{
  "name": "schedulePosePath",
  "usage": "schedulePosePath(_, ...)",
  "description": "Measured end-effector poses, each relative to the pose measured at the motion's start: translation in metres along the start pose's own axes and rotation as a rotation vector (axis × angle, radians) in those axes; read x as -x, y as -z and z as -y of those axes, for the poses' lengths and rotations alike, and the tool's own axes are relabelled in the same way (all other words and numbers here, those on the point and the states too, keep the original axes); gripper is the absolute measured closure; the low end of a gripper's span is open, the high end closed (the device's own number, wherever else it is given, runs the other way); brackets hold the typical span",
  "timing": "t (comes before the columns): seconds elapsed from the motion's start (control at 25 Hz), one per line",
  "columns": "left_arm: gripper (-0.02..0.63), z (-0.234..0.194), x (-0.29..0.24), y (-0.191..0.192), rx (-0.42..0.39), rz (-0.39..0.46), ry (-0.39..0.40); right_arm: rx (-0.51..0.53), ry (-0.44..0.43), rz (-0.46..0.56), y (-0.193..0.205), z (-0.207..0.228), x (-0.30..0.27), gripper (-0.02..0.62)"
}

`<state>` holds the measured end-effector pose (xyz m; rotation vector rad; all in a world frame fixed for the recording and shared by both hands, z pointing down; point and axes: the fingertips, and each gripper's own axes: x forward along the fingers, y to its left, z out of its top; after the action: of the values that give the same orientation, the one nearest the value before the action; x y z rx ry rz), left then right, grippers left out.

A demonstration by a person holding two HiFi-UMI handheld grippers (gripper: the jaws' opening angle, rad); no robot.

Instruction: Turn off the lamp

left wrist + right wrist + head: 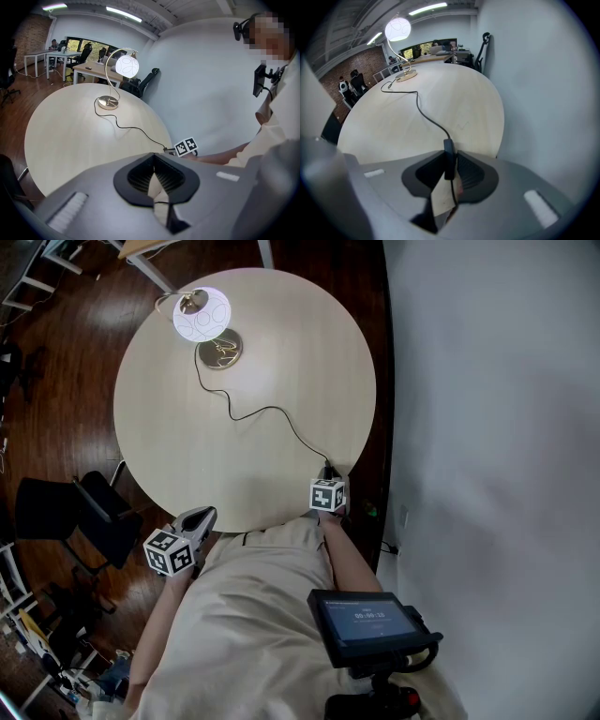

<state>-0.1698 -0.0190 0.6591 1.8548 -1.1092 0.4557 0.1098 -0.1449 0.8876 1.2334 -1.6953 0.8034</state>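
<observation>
Clamping cord switch (449, 157), right gripper (328, 478) at table (187, 427) edge; left gripper (155, 180) closed.

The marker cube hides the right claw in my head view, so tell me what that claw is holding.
Observer: The right gripper view shows the right claw shut on the black inline switch of the lamp cord.
Operator: Now report the left claw.
Observer: The left gripper view shows the left claw shut, with nothing between its jaws.
</observation>
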Motion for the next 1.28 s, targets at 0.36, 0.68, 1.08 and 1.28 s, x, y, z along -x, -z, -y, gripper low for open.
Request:
schedulePosePath(0.36,0.601,-0.002,0.001,0.003,0.006,0.020,0.004,0.069,-0.016,-0.002,-0.001,-0.002,-0.003,0.523)
schedulePosePath(0.68,0.601,-0.009,0.010,0.008,0.022,0.053,0.002,0.190,0.012,-0.052,-0.002,-0.007,-0.006,0.526)
schedulePosePath(1.08,0.601,-0.017,0.015,0.018,0.049,0.063,-0.003,0.219,0.003,-0.017,0.004,-0.009,-0.011,0.503)
schedulePosePath(1.28,0.601,-0.017,0.014,0.019,0.050,0.063,0.003,0.221,-0.009,0.014,0.001,-0.011,-0.007,0.466)
